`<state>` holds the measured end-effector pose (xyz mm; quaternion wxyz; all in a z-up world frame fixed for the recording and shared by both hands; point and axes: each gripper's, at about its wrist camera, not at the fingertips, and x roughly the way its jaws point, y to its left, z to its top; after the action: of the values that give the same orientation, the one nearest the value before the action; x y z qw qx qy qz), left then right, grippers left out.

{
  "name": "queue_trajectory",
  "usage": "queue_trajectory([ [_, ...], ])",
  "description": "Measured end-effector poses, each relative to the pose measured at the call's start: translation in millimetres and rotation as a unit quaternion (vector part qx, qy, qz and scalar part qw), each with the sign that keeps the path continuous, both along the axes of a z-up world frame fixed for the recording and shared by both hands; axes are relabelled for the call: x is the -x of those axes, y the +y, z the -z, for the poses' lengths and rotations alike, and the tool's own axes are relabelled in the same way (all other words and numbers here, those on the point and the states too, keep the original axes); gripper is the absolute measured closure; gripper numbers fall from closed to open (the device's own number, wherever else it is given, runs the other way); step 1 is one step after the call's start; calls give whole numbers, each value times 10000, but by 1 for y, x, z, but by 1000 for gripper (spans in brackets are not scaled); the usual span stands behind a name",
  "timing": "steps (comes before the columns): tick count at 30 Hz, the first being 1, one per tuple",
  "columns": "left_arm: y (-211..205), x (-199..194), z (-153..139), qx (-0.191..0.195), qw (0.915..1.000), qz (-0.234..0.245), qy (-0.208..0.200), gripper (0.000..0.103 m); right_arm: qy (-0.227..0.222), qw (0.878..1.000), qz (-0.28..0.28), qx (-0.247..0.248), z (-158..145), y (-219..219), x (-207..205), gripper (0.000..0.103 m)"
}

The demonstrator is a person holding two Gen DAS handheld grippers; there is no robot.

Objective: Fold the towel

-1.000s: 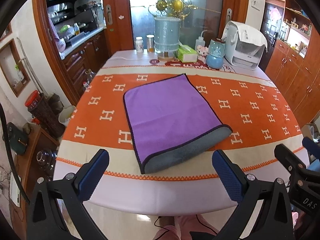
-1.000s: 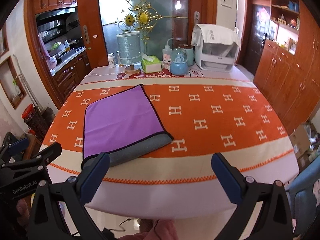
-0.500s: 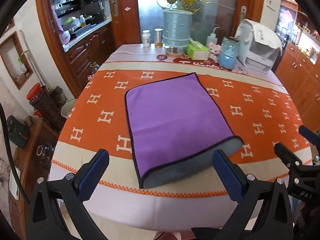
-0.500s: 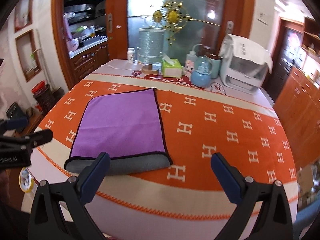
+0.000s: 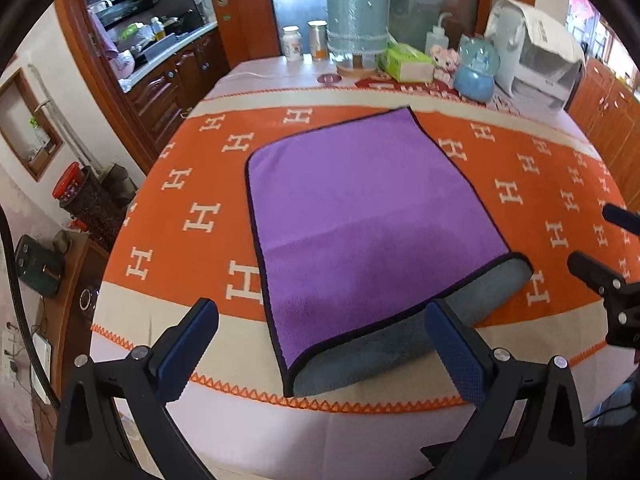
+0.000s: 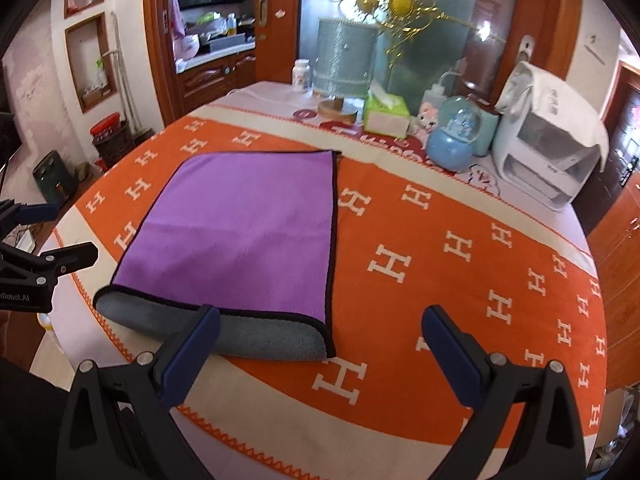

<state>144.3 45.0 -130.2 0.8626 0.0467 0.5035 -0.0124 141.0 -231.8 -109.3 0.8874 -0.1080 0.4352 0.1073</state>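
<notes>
On the orange tablecloth (image 5: 192, 184) near its front edge lies the purple towel (image 5: 360, 208), grey underside curled up in front, while left gripper (image 5: 320, 348) and right gripper (image 6: 320, 344) hover spread and empty; pinching one layer could skew the fold.

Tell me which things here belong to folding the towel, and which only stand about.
For the job:
purple towel
left gripper
right gripper

Only standing about:
tissue box
snow globe
pill bottle
table lamp
white appliance
</notes>
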Motion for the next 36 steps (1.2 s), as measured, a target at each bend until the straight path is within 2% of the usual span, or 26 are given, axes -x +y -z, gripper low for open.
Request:
queue_trajectory([
  [14,12,-9,56,48,9979,324,553,1,723,9964,-422,113,47,0,-22,12],
  [18,18,-10,68,83,9967,267,756,1,841,9953,-476,115,55,-1,-26,15],
  [28,40,-12,84,1014,9892,72,1059,1,1156,9916,-588,-7,75,-1,-35,28],
  [32,46,-15,91,1183,9862,-64,1160,8,1202,9906,-651,-8,80,0,-38,32],
  [36,54,-15,94,1376,9825,-151,1250,22,1256,9897,-685,-21,83,0,-42,40],
])
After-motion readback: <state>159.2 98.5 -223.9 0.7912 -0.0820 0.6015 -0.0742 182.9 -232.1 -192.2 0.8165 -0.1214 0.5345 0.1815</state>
